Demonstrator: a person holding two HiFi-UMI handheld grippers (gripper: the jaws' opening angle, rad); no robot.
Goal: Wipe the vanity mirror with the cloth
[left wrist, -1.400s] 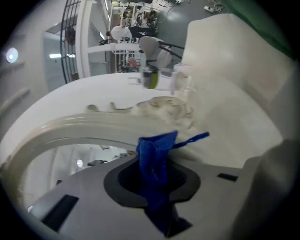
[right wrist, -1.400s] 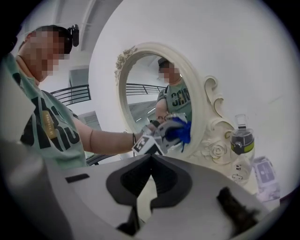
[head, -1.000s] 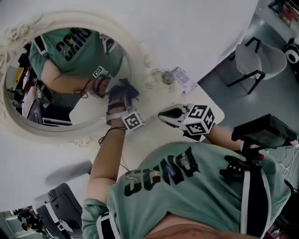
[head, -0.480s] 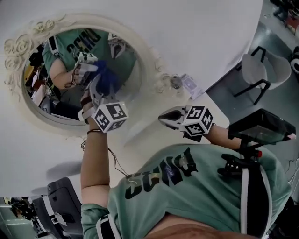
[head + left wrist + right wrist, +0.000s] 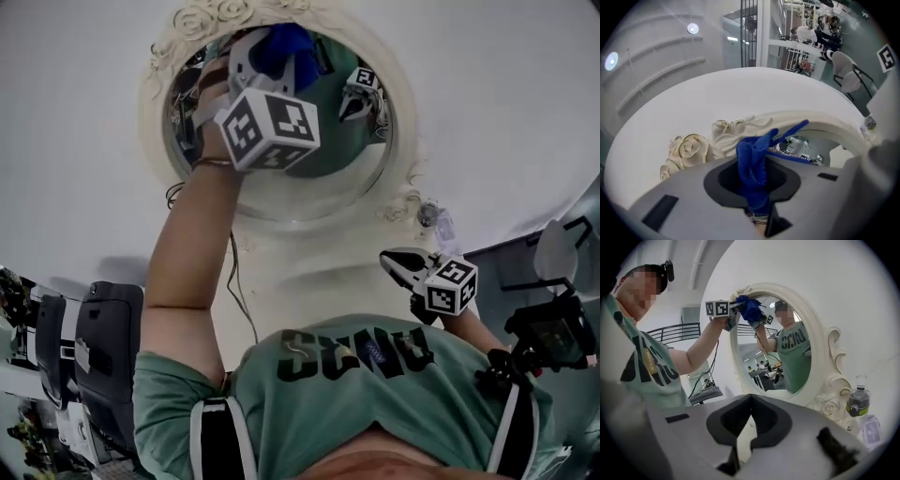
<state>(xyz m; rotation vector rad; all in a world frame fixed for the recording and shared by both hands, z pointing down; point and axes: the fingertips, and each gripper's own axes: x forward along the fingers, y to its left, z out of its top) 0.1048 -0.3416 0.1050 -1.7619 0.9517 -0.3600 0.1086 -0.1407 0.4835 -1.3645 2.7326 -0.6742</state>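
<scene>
Head view: the blue cloth (image 5: 281, 45) is clamped in the left tongs (image 5: 265, 58) and held against the upper edge of the oval vanity mirror (image 5: 281, 217), beside its rose-carved frame. The right tongs (image 5: 750, 401) are closed on nothing, held low and well apart from the cloth, near a small bottle (image 5: 857, 401).
</scene>
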